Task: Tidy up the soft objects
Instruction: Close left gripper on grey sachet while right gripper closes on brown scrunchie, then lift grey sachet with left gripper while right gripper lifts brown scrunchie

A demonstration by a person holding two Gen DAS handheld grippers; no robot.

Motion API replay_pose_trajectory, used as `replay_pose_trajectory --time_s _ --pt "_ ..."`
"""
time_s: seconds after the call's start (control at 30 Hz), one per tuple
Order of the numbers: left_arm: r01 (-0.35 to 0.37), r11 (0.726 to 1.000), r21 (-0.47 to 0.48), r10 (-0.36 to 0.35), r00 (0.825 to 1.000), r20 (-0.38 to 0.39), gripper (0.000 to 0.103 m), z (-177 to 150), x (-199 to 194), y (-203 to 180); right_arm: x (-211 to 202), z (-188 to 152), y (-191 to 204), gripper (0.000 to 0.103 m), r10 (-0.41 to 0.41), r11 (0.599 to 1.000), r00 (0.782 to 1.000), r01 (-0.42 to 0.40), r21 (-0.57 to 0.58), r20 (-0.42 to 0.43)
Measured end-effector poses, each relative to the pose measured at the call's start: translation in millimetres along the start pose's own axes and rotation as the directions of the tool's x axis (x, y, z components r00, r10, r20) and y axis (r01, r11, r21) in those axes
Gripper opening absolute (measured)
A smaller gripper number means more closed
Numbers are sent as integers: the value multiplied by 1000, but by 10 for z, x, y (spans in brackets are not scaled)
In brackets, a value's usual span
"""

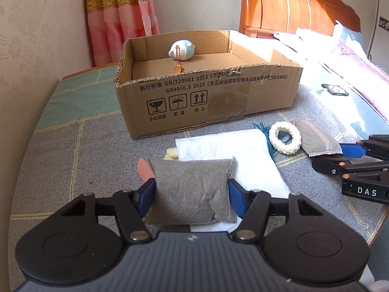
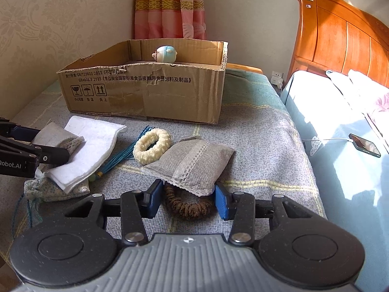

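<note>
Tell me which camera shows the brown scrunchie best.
The right wrist view: the brown scrunchie lies between the right gripper's open fingers, partly under the grey sachet. The left wrist view doesn't show it.

Toy (image 1: 181, 51) in box (image 1: 209, 97), scrunchie (image 2: 152, 146) beside pouch (image 2: 192, 164), before box

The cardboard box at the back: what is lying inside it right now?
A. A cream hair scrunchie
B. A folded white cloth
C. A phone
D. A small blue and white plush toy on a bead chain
D: a small blue and white plush toy lies alone inside the cardboard box, while the scrunchie, white cloth and phone lie outside it.
</note>
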State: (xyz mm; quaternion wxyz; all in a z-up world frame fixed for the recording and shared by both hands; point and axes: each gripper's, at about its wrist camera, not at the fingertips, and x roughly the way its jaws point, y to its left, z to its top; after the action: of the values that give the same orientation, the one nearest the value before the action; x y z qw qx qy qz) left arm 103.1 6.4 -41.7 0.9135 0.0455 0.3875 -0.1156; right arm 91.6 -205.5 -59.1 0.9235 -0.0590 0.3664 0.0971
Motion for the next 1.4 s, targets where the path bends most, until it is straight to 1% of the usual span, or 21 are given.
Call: replay_pose_trajectory --time_s 0.03,0.13,0.23,0.33,0.4,0.47,0.53,0.57,0.6,0.63,0.67,0.73,1.0,1.1,1.17,1.23,1.3,1.37,1.4 --pt "3 1000 1 -3 1000 0 55 3 -12 1 -12 -7 -6 46 1 1000 1000 -1 0 -2" --pt "16 1000 4 -16 1000 10 49 13 -73 13 -53 -31 -5 44 7 1000 1000 -7 -7 -8" --pt "30 1000 8 -30 999 18 44 20 -146 29 -101 -60 6 44 16 1000 1000 -16 -20 -18" --pt "66 998 10 -66 998 17 44 21 -241 40 -153 -91 2 44 39 999 999 -39 -22 -28" --pt "98 995 10 -98 995 23 44 12 -307 40 -186 -110 1 44 57 998 998 -58 -24 -33" --pt "138 990 28 -139 990 35 44 -1 -373 3 -214 -132 12 44 65 997 997 -66 -31 -34" --pt "143 988 57 -146 988 45 45 -18 -388 -55 -225 -148 23 44 66 997 997 -67 -37 -33" --pt "133 989 65 -136 990 46 46 -25 -375 -85 -228 -151 25 44 66 997 997 -67 -37 -32" --pt "122 990 71 -125 991 46 49 -33 -355 -109 -230 -152 25 45 67 997 997 -68 -36 -32" --pt "112 991 78 -116 992 44 55 -39 -328 -128 -231 -153 22 45 67 997 997 -69 -35 -31" --pt "104 991 80 -107 993 41 56 -44 -304 -139 -231 -158 22 46 64 997 998 -65 -33 -29" --pt "92 993 79 -95 995 36 58 -59 -261 -153 -234 -166 25 48 66 997 998 -67 -36 -25" --pt "55 994 91 -59 998 36 66 -67 -190 -207 -208 -172 30 53 61 997 998 -62 -43 -6" --pt "49 994 96 -53 998 33 70 -73 -182 -224 -204 -175 37 59 68 997 998 -68 -42 -5" --pt "49 995 91 -51 998 30 73 -64 -189 -221 -204 -179 40 59 69 997 998 -69 -42 -2" --pt "51 995 88 -53 998 26 83 -54 -198 -219 -205 -181 31 63 77 996 997 -77 -38 -2" --pt "65 994 84 -67 997 23 87 -47 -219 -219 -204 -181 29 64 81 996 997 -80 -37 -1" --pt "85 992 89 -88 996 31 87 -43 -248 -237 -201 -179 27 65 83 996 997 -83 -35 1" --pt "83 992 97 -86 996 30 87 -41 -245 -255 -199 -179 26 65 83 996 997 -83 -34 2"
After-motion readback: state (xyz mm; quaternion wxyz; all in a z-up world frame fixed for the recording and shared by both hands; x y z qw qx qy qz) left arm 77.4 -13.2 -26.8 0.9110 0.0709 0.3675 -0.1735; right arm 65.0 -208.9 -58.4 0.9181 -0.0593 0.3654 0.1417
